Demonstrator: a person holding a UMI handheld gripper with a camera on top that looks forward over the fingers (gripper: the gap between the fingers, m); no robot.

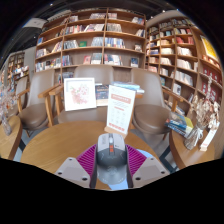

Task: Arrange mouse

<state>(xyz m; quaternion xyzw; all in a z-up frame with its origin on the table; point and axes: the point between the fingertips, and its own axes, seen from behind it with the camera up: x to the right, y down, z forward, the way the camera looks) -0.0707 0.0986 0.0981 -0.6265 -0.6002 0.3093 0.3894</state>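
A grey computer mouse [110, 155] with a dark wheel and an orange mark on top sits between my fingers, above a round wooden table [60, 140]. My gripper [111, 160] is shut on the mouse, with both magenta pads [87, 158] pressed against its sides. The mouse points away from me, toward a standing card [121, 108] at the table's far side. The underside of the mouse is hidden.
A white and orange card stands upright on the table just beyond the mouse. Wooden chairs [50, 103] ring the table. A framed poster [80, 93] leans behind them. Bookshelves [100, 40] fill the back and right walls. Books [182, 125] lie stacked at the right.
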